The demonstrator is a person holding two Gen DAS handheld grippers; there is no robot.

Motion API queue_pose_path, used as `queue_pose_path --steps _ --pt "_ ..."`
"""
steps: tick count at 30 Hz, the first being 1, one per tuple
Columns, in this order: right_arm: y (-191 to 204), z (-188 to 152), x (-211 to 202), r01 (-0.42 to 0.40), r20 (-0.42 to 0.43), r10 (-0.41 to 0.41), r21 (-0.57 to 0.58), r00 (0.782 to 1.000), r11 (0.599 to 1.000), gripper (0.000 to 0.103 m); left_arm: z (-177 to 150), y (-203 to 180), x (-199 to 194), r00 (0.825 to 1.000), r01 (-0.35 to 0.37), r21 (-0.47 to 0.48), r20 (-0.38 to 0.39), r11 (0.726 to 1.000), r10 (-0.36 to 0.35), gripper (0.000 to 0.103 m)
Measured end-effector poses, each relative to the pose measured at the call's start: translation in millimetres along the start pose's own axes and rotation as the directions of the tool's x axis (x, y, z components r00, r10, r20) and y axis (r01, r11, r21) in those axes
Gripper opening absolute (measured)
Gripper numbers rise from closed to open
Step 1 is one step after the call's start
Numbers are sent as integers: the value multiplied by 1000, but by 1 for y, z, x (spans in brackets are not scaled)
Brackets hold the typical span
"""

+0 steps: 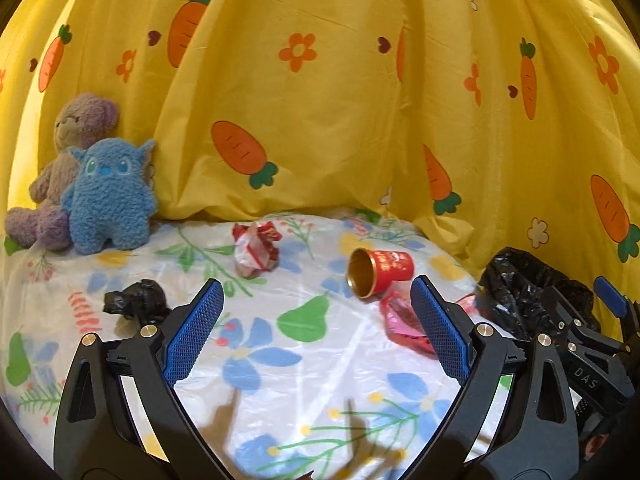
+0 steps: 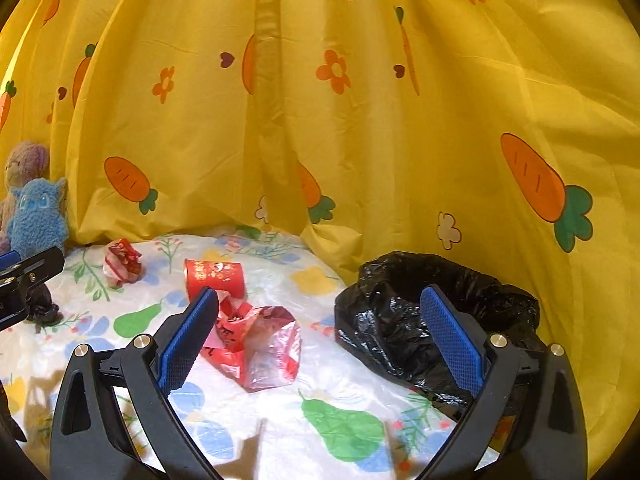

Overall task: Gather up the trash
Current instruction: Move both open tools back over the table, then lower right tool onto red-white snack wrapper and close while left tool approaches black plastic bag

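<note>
**Trash scattered on the flowered surface, both tongs wide and empty**

Trash lies in several pieces across the surface (image 1: pixel 304 364), which is covered by a glossy sheet printed with flowers and pears. The left tongs (image 1: pixel 316 320) stand wide with nothing between the pads; the red cup (image 1: pixel 378 272) lies on its side just beyond the right pad, its gold mouth turned toward the camera. A crumpled red-and-white wrapper (image 1: pixel 256 250) sits farther back, ahead of the gap, and a small black crumpled wad (image 1: pixel 136 302) lies just outside the left pad.

The right tongs (image 2: pixel 320 328) are likewise spread wide and hold nothing. A red-and-clear plastic bag (image 2: pixel 256 344) lies between them, close against the left pad, and the black trash bag (image 2: pixel 400 320) sits open beside and behind the right pad.

The right wrist view shows the plastic bag whole and the trash bag's open mouth; the left wrist view catches only a pink-red corner of that bag behind its own pad and the trash bag's edge at the right, partly behind the other tool. Only the left view shows the cup's mouth clearly, along with both plush toys (image 1: pixel 108 196) against the yellow carrot curtain (image 1: pixel 320 100).

The trash bag's inside is too dark to tell its contents.
</note>
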State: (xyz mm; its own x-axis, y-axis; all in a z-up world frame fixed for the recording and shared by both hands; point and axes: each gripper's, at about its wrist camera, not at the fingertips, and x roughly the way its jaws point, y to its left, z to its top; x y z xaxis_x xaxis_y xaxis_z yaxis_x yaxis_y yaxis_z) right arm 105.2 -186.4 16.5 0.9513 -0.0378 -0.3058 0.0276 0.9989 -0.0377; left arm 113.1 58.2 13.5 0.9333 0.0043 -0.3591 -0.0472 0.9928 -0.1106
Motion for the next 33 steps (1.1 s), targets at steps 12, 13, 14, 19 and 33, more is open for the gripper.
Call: queue_pose_path --steps 12,13,14,19,33 --pt "34 -6 10 -46 -30 45 -31 999 998 97 -4 62 -8 992 -123 -57 1 991 124 93" --pt "36 -6 13 -50 -37 49 -33 998 998 97 -4 68 -8 991 -135 -64 1 989 136 93" --pt "39 -7 17 -54 -48 53 -37 997 998 97 -4 74 -9 989 -147 -73 0 986 147 93" --pt "52 -8 40 -80 -104 74 -53 992 995 97 3 103 -15 979 -200 -117 8 973 203 93" --pt "59 -15 112 -86 -287 75 -28 955 996 85 10 130 3 966 -258 -107 -7 960 259 93"
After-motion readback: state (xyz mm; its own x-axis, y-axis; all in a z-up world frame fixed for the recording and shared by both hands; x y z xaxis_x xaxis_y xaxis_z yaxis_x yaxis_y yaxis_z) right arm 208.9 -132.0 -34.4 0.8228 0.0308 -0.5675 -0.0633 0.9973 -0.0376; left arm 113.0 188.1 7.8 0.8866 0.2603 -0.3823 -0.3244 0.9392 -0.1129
